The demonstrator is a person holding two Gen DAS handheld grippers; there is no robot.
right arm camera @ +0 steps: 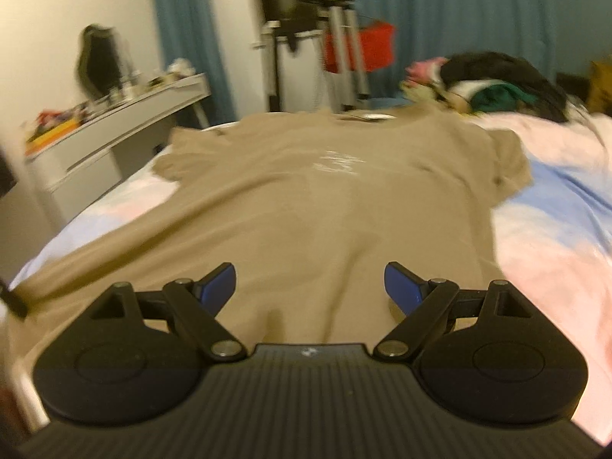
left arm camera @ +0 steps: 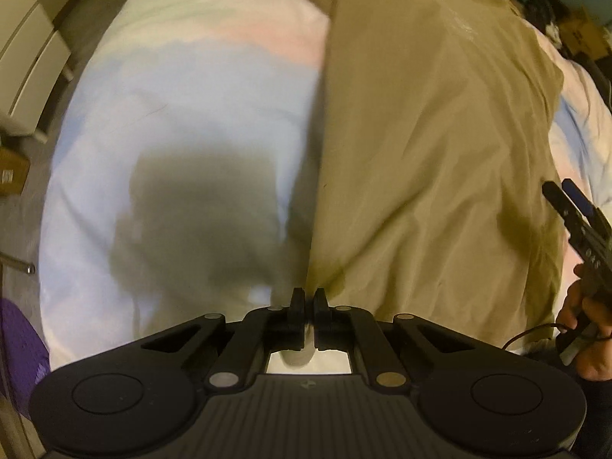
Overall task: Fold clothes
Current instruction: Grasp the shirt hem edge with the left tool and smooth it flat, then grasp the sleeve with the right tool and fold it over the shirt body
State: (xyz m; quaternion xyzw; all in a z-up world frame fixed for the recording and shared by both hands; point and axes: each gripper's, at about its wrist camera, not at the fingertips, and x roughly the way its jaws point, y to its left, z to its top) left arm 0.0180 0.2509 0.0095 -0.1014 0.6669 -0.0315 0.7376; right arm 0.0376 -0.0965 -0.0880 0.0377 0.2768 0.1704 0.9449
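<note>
No text, brand or number can be read with certainty in either view. The tan T-shirt (right arm camera: 306, 199) carries a white script print (right arm camera: 338, 162) on its chest, just below the collar, but blur smears it past reading; in the left wrist view the same print (left arm camera: 464, 25) shows only as pale streaks. A cardboard box (left arm camera: 11, 174) on the floor, left of the bed (left arm camera: 172, 114), bears a small white label (left arm camera: 7, 176) whose marks are too small to make out. The right gripper (left arm camera: 566, 199), seen beside the shirt's right edge, has tiny pale characters (left arm camera: 592, 258) on its black body, also illegible.
</note>
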